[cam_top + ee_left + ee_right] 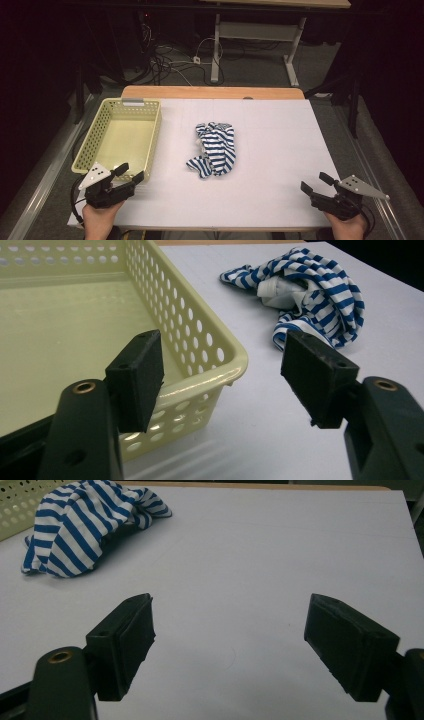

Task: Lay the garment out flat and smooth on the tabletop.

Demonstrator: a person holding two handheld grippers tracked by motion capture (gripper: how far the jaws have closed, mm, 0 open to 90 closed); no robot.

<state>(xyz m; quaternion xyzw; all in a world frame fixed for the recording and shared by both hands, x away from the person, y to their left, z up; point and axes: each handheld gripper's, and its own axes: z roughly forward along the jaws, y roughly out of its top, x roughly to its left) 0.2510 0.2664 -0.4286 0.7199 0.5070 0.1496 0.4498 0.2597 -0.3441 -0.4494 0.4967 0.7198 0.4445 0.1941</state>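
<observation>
A crumpled blue-and-white striped cloth (215,148) lies in the middle of the white table (280,150). A pale yellow perforated basket (100,131) stands empty at the left. My left gripper (129,173) is open at the table's front left, by the basket's near right corner. My right gripper (316,183) is open at the front right, well away from the cloth. In the left gripper view the basket (200,340) sits between the open jaws (225,375) with the cloth (310,290) beyond. In the right gripper view the cloth (80,525) lies far left beyond the gripper (230,645).
The table's wooden far edge (212,92) borders a floor with tangled cables (170,62) and a desk's metal legs (216,50). White tabletop stretches between the cloth and the right gripper.
</observation>
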